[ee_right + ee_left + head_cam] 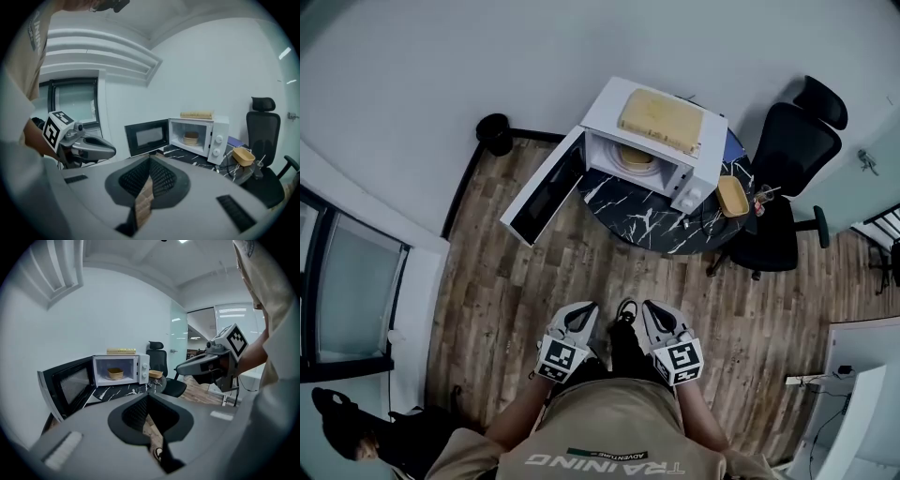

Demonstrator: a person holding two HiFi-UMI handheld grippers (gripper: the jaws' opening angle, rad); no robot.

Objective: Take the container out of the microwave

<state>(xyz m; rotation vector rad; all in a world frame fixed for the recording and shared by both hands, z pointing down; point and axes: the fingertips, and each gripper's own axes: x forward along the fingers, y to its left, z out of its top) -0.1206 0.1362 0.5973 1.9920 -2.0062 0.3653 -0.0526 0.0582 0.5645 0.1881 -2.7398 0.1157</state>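
A white microwave [675, 155] stands on a round black marble table [656, 225], its door [542, 187] swung wide open to the left. A tan container [637, 159] sits on the turntable inside; it also shows in the left gripper view [115, 374] and the right gripper view [191, 138]. My left gripper [579, 317] and right gripper [656, 317] hang side by side over the wooden floor, well short of the table. Both are shut with nothing between the jaws. Each gripper view shows the other gripper alongside, the right gripper [206, 364] and the left gripper [84, 147].
A second tan container [732, 195] rests on the table to the right of the microwave. A flat yellow item [661, 120] lies on the microwave's top. A black office chair [787, 155] stands right of the table. A black round object [495, 132] sits by the wall.
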